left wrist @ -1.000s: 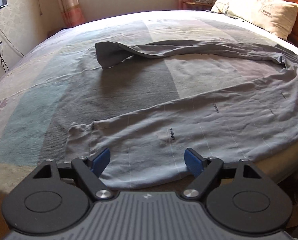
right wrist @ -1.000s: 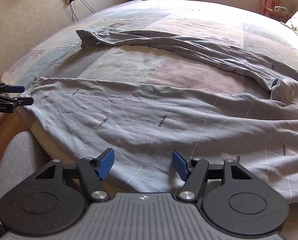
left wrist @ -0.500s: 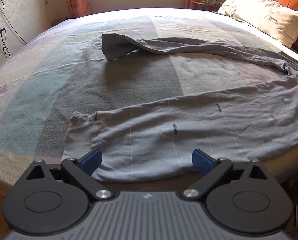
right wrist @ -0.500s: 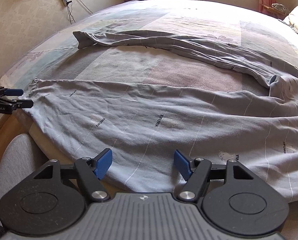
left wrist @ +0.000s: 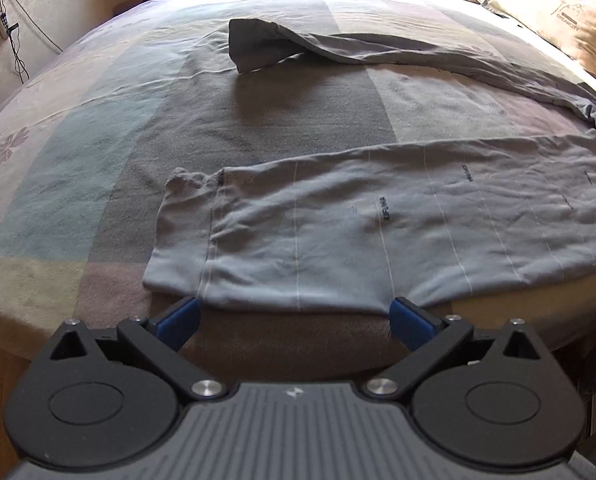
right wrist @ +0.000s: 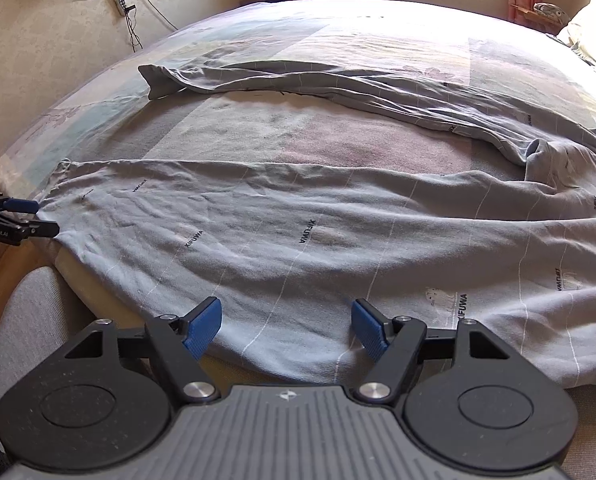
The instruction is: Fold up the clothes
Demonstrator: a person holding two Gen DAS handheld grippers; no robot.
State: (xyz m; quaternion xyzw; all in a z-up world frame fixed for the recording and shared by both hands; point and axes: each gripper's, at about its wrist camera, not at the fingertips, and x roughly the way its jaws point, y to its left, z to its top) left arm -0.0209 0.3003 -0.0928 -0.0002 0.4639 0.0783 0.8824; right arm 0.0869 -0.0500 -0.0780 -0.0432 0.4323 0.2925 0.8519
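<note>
Change since earlier: left gripper (left wrist: 296,318) jaws much wider than a second ago and opening right now; it slid back toward the bed edge, blue pads now at the hem instead of over the cloth. Right gripper barely shifted, jaws a bit wider.
Left gripper: open, nothing pinched; near hem of the trouser leg lies between and just beyond the pads, pads not pressing it.
Right gripper (right wrist: 286,326): open, pads spread over the cloth near the bed edge, not clamping it.
Grey trousers (left wrist: 377,232): spread flat on the bed (left wrist: 78,160), thin white lines and small dark lettering. Near leg runs along the bed's front edge, cuff at the left end, partly hanging over the edge.
Far leg (left wrist: 337,46): lies across the middle of the bed, well apart from the near leg, its end bunched and twisted.
Pillow (left wrist: 545,8): at the headboard end, top right in left wrist view.
Left gripper in right view: at far left, fingers (right wrist: 18,206) just beside the cuff.
</note>
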